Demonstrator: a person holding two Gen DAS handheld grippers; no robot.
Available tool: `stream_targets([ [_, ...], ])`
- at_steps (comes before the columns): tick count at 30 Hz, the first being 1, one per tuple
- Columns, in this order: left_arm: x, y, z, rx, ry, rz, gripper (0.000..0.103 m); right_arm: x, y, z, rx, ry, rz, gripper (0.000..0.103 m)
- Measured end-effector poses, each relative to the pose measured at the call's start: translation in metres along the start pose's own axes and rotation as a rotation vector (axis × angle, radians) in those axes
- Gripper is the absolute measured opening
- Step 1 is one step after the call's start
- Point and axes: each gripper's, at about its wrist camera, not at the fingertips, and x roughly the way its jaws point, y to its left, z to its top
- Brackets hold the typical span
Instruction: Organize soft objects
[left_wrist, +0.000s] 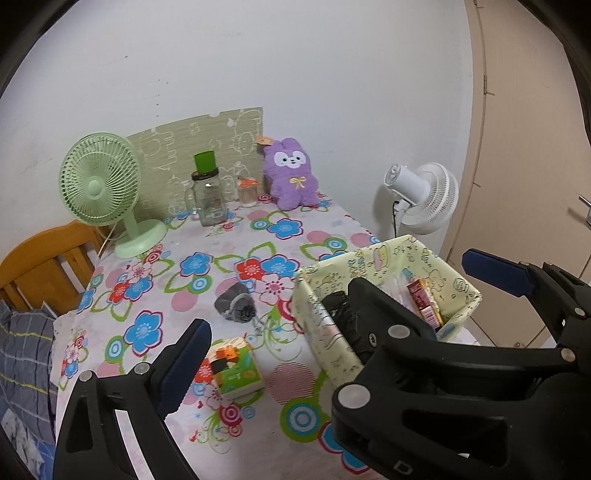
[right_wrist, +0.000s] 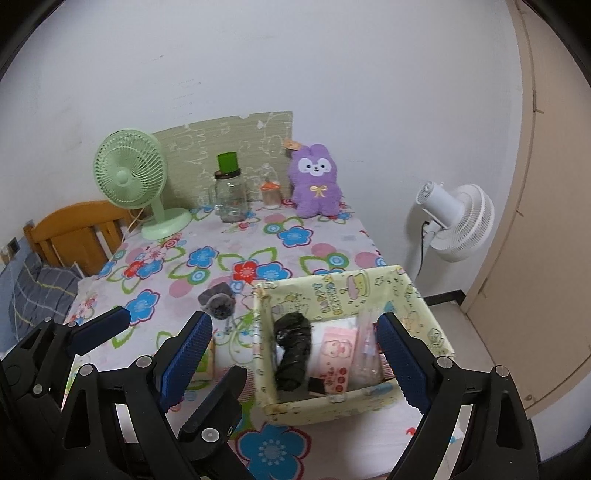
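Observation:
A purple plush rabbit leans against the wall at the back of the flowered table. A grey soft pouch lies mid-table, left of a pale yellow fabric basket. The basket holds a black rolled bundle, a pink packet and a red carton. My left gripper and right gripper hover side by side at the near end, both open and empty. The right gripper's left finger hides the left gripper's right one.
A green tissue pack lies near my left gripper's blue pad. A green desk fan, a glass jar and a small toothpick jar stand at the back. A white floor fan, a door and a wooden bed frame flank the table.

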Motion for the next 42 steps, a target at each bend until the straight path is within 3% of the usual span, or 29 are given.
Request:
stream_targets([
  [11,0.002,0.026,-0.008,-0.027,0.02,0.031,0.097,0.011,0.026,-0.001,-0.021,0.013,0.04,0.089],
  [17,0.008,0.039,-0.013,-0.038,0.038,0.051,0.097,0.021,0.04,-0.003,-0.044,0.021,0.053,0.082],
  [24,0.018,0.054,-0.022,-0.038,0.056,0.09,0.097,0.035,0.055,-0.008,-0.077,0.038,0.078,0.065],
  [42,0.063,0.092,-0.051,-0.093,0.169,0.099,0.097,0.092,0.088,-0.03,-0.099,0.148,0.119,0.048],
])
